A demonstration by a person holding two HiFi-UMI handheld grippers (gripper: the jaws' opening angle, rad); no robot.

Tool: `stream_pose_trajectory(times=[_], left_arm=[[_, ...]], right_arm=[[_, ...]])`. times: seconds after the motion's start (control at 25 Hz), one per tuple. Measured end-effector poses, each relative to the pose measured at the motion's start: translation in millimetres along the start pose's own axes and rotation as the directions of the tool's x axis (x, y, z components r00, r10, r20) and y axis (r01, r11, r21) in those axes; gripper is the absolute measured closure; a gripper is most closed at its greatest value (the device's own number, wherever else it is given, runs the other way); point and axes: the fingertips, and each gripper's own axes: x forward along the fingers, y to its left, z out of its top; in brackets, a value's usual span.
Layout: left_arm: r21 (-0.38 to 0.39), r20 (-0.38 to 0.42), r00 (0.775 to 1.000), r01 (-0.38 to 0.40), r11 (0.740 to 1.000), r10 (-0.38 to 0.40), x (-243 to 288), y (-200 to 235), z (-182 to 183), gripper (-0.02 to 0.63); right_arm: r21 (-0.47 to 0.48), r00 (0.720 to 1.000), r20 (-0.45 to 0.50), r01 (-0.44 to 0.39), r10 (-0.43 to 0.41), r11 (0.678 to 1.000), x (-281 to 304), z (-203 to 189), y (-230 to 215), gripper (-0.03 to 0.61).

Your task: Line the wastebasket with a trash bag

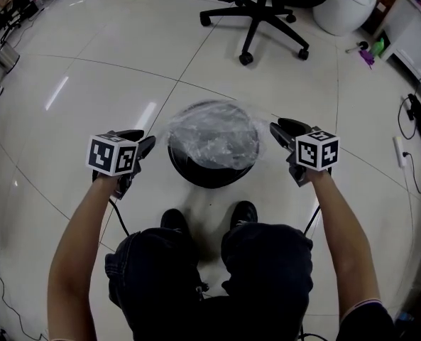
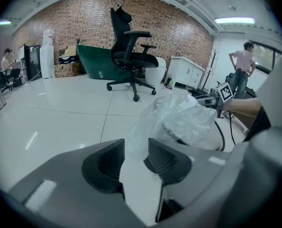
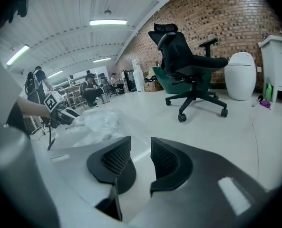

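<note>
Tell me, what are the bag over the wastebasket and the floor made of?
The trash bag looks like thin clear plastic film: see-through, crinkled, with shiny glints. The floor looks like glossy pale tile, maybe ceramic or stone: lights mirror in it and thin seams cross it.

A clear, crinkly trash bag (image 1: 214, 137) is glinting silvery against the black wastebasket (image 1: 211, 177). The floor (image 1: 89, 84) is shining glossy white. The left tool (image 1: 146, 144) and right tool (image 1: 277, 129) are wearing black-and-white square-marked cubes; the office chair (image 1: 256, 11) is showing black.
</note>
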Motion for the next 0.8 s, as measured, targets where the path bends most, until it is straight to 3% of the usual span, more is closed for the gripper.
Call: stream_pose_trajectory(times=[0.24, 0.48, 0.64, 0.8], left_arm=[[0.045, 0.062, 0.998, 0.024, 0.999, -0.027, -19, -17, 25, 0.459], [0.074, 0.103, 0.991, 0.081, 0.994, -0.088, -13, -41, 59, 0.449], [0.085, 0.094, 0.990, 0.101, 0.991, -0.109, 4, -52, 72, 0.446], [0.109, 0.046, 0.992, 0.113, 0.988, -0.119, 20, -57, 70, 0.446]], right_arm=[[-0.009, 0.998, 0.063, 0.016, -0.016, 1.000, -29, 28, 0, 0.460], [-0.068, 0.998, 0.042, -0.034, 0.037, 0.997, -2, 56, 19, 0.460], [-0.075, 0.998, 0.006, -0.069, 0.070, 0.995, 28, 65, 26, 0.455], [-0.068, 0.989, -0.047, -0.141, 0.138, 0.988, 56, 66, 33, 0.399]])
